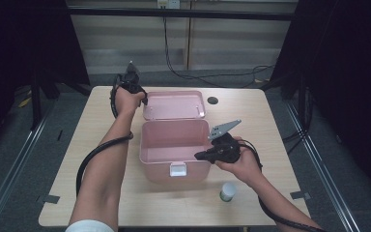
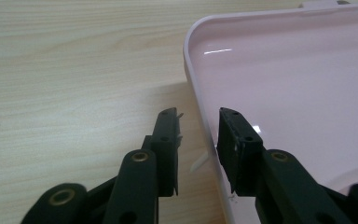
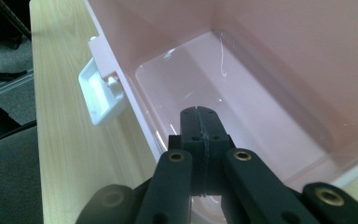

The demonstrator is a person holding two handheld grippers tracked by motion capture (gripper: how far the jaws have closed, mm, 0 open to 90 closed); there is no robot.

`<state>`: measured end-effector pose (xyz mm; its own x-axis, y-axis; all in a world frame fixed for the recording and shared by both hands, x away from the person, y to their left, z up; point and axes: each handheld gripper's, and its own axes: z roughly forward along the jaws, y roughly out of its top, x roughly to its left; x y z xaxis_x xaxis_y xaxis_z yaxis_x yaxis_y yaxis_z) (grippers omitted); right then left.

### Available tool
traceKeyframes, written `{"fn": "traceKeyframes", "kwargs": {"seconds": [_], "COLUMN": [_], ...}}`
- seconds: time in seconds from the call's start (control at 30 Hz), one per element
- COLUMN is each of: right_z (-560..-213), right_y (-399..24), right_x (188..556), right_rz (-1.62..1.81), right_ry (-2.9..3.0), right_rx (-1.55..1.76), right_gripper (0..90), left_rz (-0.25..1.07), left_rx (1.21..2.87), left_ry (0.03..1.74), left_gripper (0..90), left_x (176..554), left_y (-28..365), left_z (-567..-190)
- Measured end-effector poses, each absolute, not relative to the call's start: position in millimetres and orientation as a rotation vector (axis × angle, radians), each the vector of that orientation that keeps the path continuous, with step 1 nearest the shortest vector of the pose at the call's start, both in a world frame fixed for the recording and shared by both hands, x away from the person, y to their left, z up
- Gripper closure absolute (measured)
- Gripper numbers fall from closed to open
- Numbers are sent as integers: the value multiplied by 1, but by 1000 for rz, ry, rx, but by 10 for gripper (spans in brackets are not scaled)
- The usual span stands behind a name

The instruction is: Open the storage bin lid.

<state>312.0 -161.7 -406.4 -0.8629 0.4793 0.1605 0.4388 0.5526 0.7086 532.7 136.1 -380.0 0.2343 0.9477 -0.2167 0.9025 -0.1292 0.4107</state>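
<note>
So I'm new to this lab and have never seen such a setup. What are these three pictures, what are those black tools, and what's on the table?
A person sits at a wooden table and holds a hand-operated gripper in each hand; there is no robot arm. The high view comes from a fixed camera above the person's side. The other two come from small cameras riding on the grippers, looking along their black fingers.

On the table stands a pink plastic box with a white latch at its front. Its lid lies folded back, open. A small white container with a green base stands near the front edge.

The left gripper sits at the lid's rim, one finger on each side with gaps showing, so it is open and grips nothing. The right gripper is shut and empty, pointing into the bare box.
</note>
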Motion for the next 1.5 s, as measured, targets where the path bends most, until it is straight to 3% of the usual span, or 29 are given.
{"fn": "traceKeyframes", "kwargs": {"seconds": [0.4, 1.1, 1.5], "right_z": [-406, -391, -378], "right_y": [-159, -178, -184], "right_x": [308, 312, 311], "right_rz": [1211, 1190, 1167], "right_ry": [2719, 2624, 2592], "right_rx": [803, 871, 877], "right_gripper": [899, 763, 711], "left_rz": [108, 97, 99], "left_rx": [2053, 2027, 2022], "left_ry": [1680, 1703, 1696], "left_gripper": [596, 404, 354], "left_x": [524, 503, 491], "left_y": [140, 159, 171], "left_z": [-370, -361, -360]}}
